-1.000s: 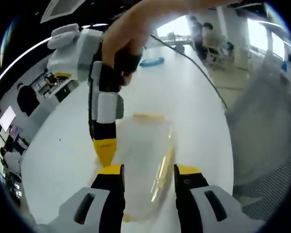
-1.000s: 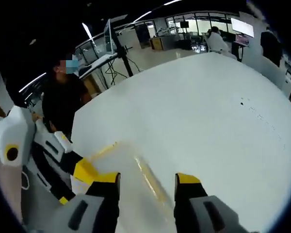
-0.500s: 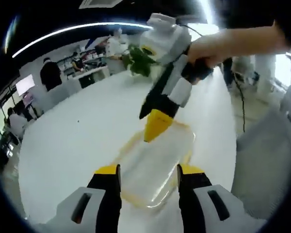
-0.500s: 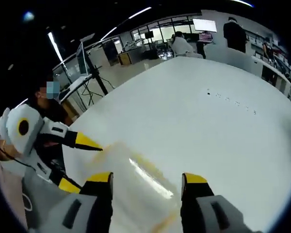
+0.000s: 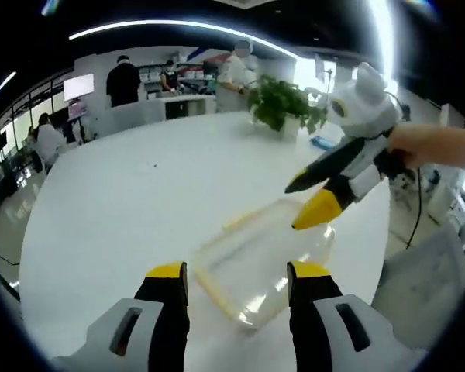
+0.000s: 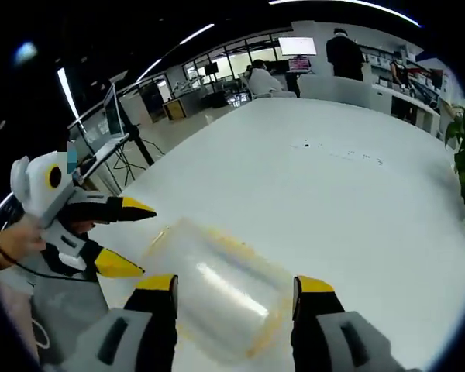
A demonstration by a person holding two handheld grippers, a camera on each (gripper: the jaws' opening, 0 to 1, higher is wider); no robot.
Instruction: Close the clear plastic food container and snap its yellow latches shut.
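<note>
A clear plastic container (image 5: pixel 260 260) with a yellow rim lies flat on the white table (image 5: pixel 116 201), just ahead of my left gripper (image 5: pixel 239 273), whose jaws stand open on either side of its near end. My right gripper (image 5: pixel 291 206) comes in from the right, open, with its tips at the container's far right corner. In the right gripper view the container (image 6: pixel 217 283) lies between the open jaws of my right gripper (image 6: pixel 235 284). There my left gripper (image 6: pixel 146 240) reaches in from the left, open, with its tips by the container's edge. Whether the latches are snapped is hidden.
A potted green plant (image 5: pixel 283 101) stands at the table's far side. Several people stand or sit at desks beyond the table (image 6: pixel 356 178). A hand (image 5: pixel 442 147) holds my right gripper, and the table's edge runs close behind the container.
My right gripper, which pointed down onto the container from above, has swung out to its right side. Both views have turned around the container, which stays flat on the table.
</note>
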